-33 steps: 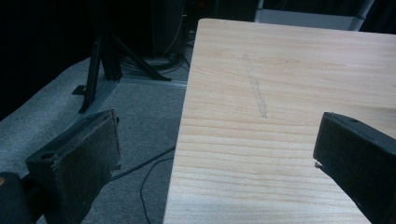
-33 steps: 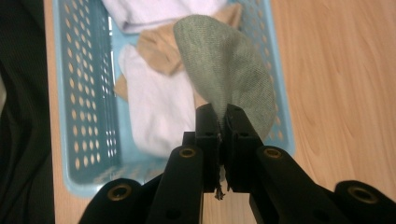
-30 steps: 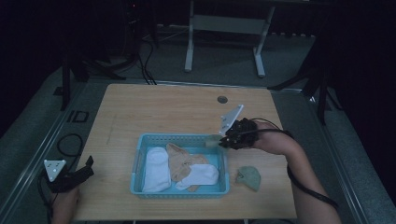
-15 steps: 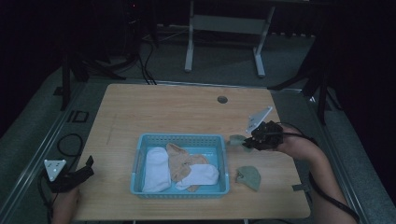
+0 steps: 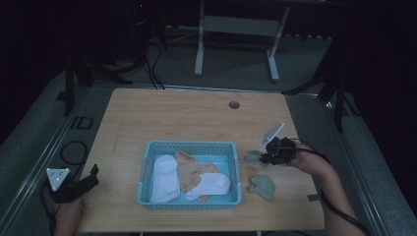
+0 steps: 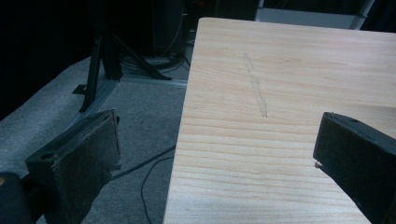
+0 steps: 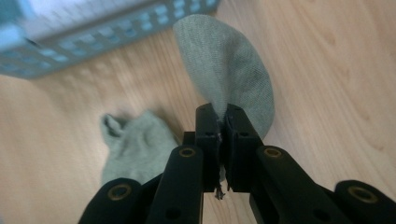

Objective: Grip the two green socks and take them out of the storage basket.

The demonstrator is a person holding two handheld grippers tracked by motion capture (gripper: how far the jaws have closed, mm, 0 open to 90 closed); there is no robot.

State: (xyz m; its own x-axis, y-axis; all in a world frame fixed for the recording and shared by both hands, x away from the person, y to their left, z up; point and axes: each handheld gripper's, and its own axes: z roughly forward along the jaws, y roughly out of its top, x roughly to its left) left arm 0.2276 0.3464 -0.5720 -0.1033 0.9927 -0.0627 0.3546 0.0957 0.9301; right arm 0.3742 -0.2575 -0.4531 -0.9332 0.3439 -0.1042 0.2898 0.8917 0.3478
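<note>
No writing is showing; the right gripper (image 7: 223,122) is pinching a grey-green cotton sock (image 7: 227,70) right of the blue plastic basket (image 5: 147,152); the left gripper (image 6: 219,154) is gaping wide, holding nothing.

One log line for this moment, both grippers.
right gripper: shut on green sock | left gripper: open, idle | second green sock: on table

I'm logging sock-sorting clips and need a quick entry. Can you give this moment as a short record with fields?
right tool: shut on a grey-green sock, right of the basket
second grey-green sock: lying on the table, apart from the held one
basket: blue, holds two white socks and a tan sock
left tool: open, nothing between its jaws, at the table's left edge
</note>
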